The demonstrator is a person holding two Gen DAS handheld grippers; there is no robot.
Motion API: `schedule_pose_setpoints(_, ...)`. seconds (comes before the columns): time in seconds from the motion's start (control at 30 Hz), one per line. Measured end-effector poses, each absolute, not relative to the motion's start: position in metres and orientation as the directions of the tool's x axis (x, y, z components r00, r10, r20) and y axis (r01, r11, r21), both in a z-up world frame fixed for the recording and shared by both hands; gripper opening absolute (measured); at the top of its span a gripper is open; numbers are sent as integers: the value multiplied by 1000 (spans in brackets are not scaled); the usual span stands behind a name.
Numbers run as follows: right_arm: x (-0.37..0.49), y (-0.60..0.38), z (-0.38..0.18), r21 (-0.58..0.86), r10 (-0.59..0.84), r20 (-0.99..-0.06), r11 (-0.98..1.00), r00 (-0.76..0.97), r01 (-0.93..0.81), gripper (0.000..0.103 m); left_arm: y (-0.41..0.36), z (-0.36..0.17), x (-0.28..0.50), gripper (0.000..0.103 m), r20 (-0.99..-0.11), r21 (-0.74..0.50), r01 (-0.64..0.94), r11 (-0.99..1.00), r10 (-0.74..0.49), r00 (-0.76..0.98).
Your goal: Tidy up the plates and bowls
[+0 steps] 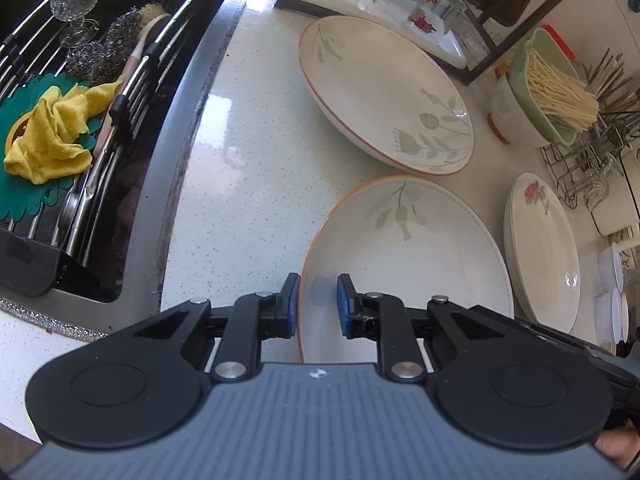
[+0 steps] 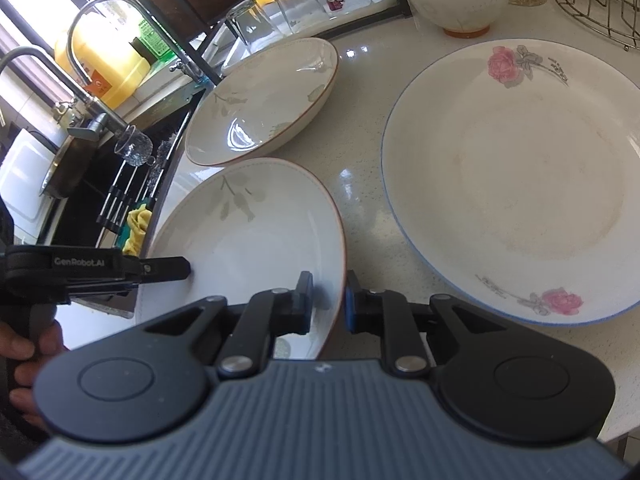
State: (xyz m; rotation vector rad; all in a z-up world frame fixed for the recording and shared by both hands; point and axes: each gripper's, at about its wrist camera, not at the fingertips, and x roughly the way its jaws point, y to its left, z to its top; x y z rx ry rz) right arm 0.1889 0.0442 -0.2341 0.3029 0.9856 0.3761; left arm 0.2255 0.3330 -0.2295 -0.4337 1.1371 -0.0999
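bright daylight, countertop (image 1: 248,128) glare, fisheye-warped edges

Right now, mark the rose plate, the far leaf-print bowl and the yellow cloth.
rose plate (image 2: 532,184): right wrist view, bare centre of the plate.
far leaf-print bowl (image 1: 380,92): left wrist view, inner base of the bowl.
yellow cloth (image 1: 52,132): left wrist view, middle of the crumpled cloth on the sink rack.

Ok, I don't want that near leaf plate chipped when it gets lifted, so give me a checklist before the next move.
1. Left gripper straddles near leaf plate rim: ok.
2. Right gripper straddles opposite rim: ok.
3. Jaws clamped firmly: cannot tell, gaps still show.
4. Near leaf plate empty: ok.
5. Far leaf plate empty for stacking: ok.
6. Rose plate apart from lift path: ok.
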Motion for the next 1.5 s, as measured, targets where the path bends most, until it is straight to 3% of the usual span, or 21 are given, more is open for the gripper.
schedule_pose_setpoints(0.47, 189, 30, -218, 425, 469, -744, 882, 475, -205, 19, 329, -207, 221, 22, -832, -451, -156, 879, -351, 431)
schedule_pose_setpoints(0.9, 191, -15, -183, 463, 482, -705, 868, 520, -177, 19, 300, -161, 245, 22, -755, -540, -45, 840, -461, 467)
schedule_pose_setpoints(1.5, 212, -95, -192, 453, 364, -701, 891, 614, -12, 19, 208, -182, 315, 23, -770, -561, 33, 827, -535, 347)
